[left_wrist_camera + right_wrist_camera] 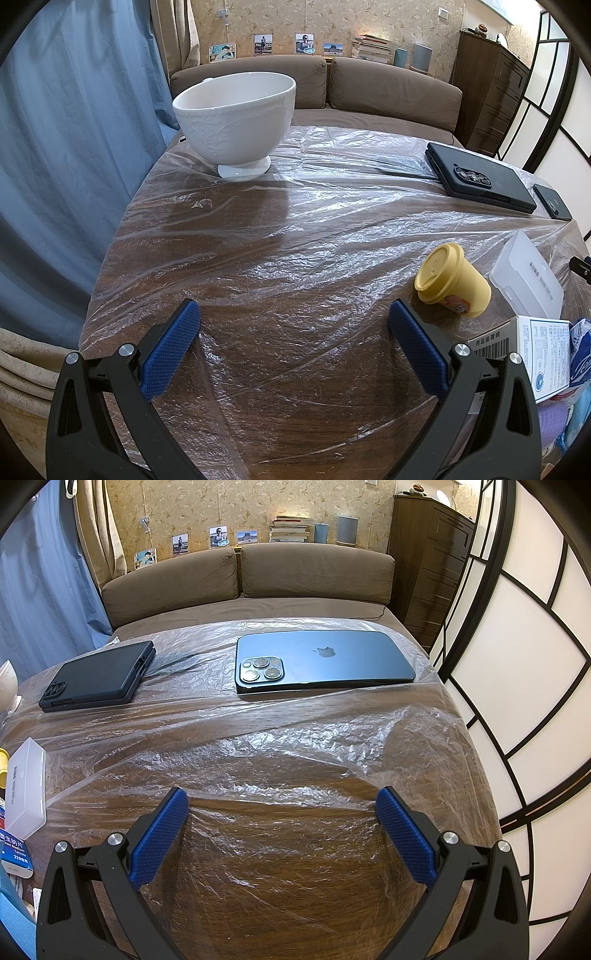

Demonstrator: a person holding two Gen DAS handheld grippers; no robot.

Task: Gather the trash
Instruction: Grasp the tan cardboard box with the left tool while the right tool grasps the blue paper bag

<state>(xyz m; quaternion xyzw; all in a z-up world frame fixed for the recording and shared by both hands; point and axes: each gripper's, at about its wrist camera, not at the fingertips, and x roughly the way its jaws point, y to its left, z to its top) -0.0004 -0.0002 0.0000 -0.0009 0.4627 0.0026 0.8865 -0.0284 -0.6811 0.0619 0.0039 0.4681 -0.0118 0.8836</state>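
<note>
A wooden table [258, 424] is covered with clear plastic film [295, 236]. On its right side a small yellow lidded cup [452, 280] lies tipped over, beside a white plastic case [526, 275] and a white medicine box [532, 350]. My left gripper [293, 314] hovers open over bare film, the cup just right of its right finger. My right gripper [280, 799] is open above the film [295, 746], nothing between its fingers. The white case [26, 786] and a medicine box [14, 853] show at the right wrist view's left edge.
A white footed bowl [236, 118] stands far left. A black folding phone [480, 177] [99, 675] and a blue phone [321, 661] [552, 203] lie at the back. Behind are a brown sofa [251, 572], a blue curtain [55, 166], and a panelled screen [535, 664] on the right.
</note>
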